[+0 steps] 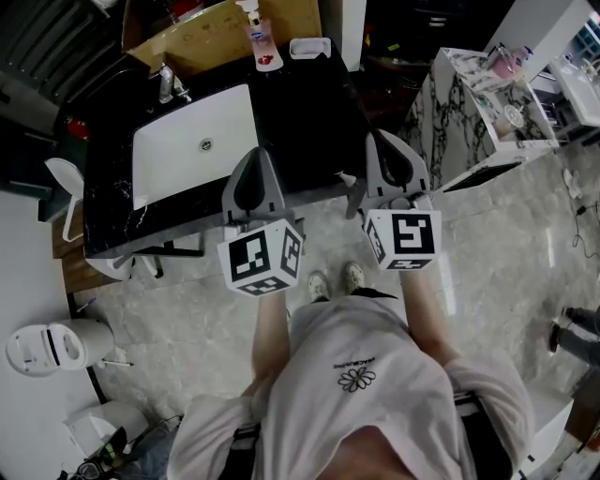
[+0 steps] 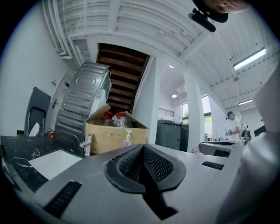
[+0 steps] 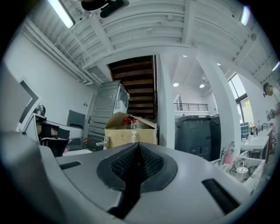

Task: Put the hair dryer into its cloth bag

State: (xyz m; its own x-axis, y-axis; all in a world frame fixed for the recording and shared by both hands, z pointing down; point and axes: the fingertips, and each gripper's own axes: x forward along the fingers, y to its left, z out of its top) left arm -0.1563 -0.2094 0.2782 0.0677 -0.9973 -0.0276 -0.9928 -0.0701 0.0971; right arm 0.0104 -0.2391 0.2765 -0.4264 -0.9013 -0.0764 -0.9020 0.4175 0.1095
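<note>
Neither a hair dryer nor a cloth bag shows in any view. In the head view my left gripper (image 1: 255,157) and my right gripper (image 1: 380,141) are held side by side, pointing level over the front edge of a black counter (image 1: 309,122). Both are shut with nothing between the jaws. The left gripper view shows the left gripper (image 2: 142,146) with its ribbed pads pressed together. The right gripper view shows the same of the right gripper (image 3: 139,144). A marker cube (image 1: 262,255) sits behind each gripper.
A white sink (image 1: 202,145) with a faucet (image 1: 167,84) is set in the counter. Behind it stand a cardboard box (image 1: 225,33), a pump bottle (image 1: 255,28) and a white dish (image 1: 309,47). A marble-patterned counter (image 1: 478,112) stands at the right. A person (image 2: 234,124) is far off.
</note>
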